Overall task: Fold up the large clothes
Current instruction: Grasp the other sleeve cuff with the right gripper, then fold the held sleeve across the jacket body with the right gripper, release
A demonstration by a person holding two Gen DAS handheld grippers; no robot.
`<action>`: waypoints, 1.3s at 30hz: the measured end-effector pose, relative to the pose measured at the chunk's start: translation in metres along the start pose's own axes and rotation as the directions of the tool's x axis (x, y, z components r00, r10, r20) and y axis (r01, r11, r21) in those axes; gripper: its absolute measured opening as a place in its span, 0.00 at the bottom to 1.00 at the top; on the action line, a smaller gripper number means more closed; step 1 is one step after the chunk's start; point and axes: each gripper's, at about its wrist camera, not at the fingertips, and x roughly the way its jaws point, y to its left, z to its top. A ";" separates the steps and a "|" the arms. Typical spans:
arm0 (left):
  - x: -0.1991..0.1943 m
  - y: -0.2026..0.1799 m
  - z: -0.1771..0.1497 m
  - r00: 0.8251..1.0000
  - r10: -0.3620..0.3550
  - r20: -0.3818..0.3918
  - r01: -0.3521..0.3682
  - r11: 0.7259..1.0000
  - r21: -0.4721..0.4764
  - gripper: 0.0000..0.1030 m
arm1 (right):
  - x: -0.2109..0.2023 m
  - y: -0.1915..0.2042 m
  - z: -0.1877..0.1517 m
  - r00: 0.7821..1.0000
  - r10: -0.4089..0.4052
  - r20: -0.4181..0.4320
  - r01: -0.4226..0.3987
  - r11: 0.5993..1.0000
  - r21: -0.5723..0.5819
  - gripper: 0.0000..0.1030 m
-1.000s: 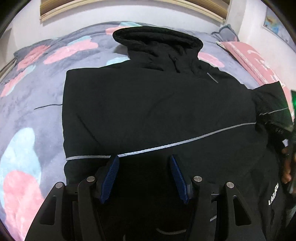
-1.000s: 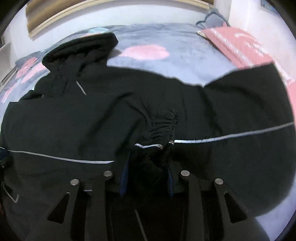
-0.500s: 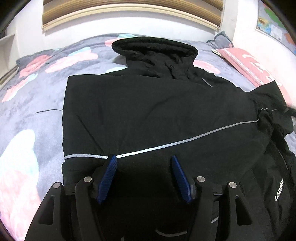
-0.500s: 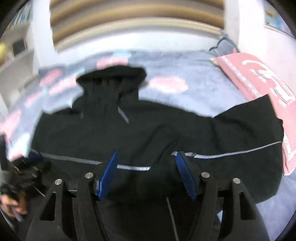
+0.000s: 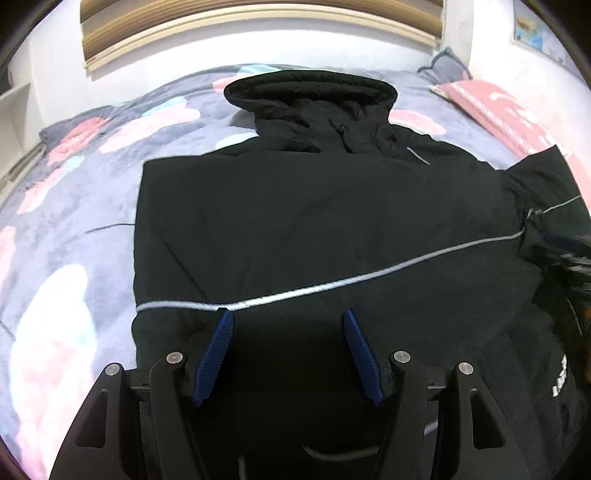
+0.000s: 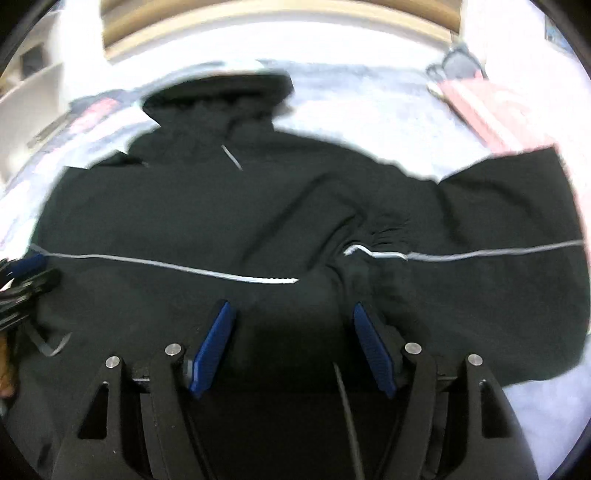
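A large black hooded jacket (image 5: 314,229) with a thin grey reflective stripe lies flat on the bed, hood (image 5: 310,92) at the far end. It also fills the right wrist view (image 6: 229,214). A sleeve cuff (image 6: 388,240) lies folded onto the body near the middle. My left gripper (image 5: 286,325) is open and empty, just above the jacket's lower left part. My right gripper (image 6: 291,317) is open and empty above the lower middle. The other sleeve (image 6: 517,236) spreads to the right.
The bed has a grey blanket (image 5: 74,229) with pink and pale blue patches. A pink pillow (image 5: 506,114) lies at the far right. A wooden headboard (image 5: 258,22) and white wall stand behind. The left gripper shows at the left edge of the right wrist view (image 6: 26,273).
My right gripper was shut on the sleeve cuff; it has let go, opened and drawn back. The cuff now rests on the jacket body. My left gripper stayed open and rose a little.
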 end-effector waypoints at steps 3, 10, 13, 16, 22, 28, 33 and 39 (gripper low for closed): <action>-0.022 -0.026 0.010 0.997 -0.070 0.018 0.070 0.998 0.004 0.62 | -0.060 -0.028 0.004 0.994 0.028 0.103 -0.028 1.000 0.005 0.73; -0.050 -0.141 0.054 0.970 -0.237 0.045 0.232 0.967 0.109 0.62 | -0.133 -0.160 0.009 0.968 -0.085 0.236 0.050 0.988 0.149 0.86; -0.041 -0.196 0.071 0.957 -0.289 0.035 0.282 0.950 0.135 0.62 | -0.132 -0.228 0.010 0.963 -0.158 0.217 0.104 0.965 0.242 0.86; -0.025 -0.239 0.083 0.950 -0.312 0.030 0.305 0.942 0.143 0.62 | -0.121 -0.289 0.011 0.968 -0.155 0.198 0.087 0.946 0.314 0.86; 0.021 -0.297 0.097 0.939 -0.343 -0.005 0.342 0.936 0.088 0.62 | -0.076 -0.367 0.022 0.983 -0.072 0.170 -0.006 0.909 0.417 0.86; 0.075 -0.316 0.089 0.954 -0.295 -0.046 0.298 0.952 0.075 0.62 | -0.018 -0.395 0.039 0.991 -0.056 0.123 -0.002 0.904 0.427 0.86; 0.075 -0.333 0.076 0.976 -0.217 0.005 0.213 0.962 0.173 0.65 | 0.022 -0.408 0.044 0.994 -0.014 0.106 -0.036 0.891 0.453 0.86; 0.072 -0.335 0.073 0.982 -0.190 0.023 0.182 0.963 0.200 0.66 | 0.046 -0.375 0.052 0.999 0.027 0.032 -0.036 0.948 0.317 0.15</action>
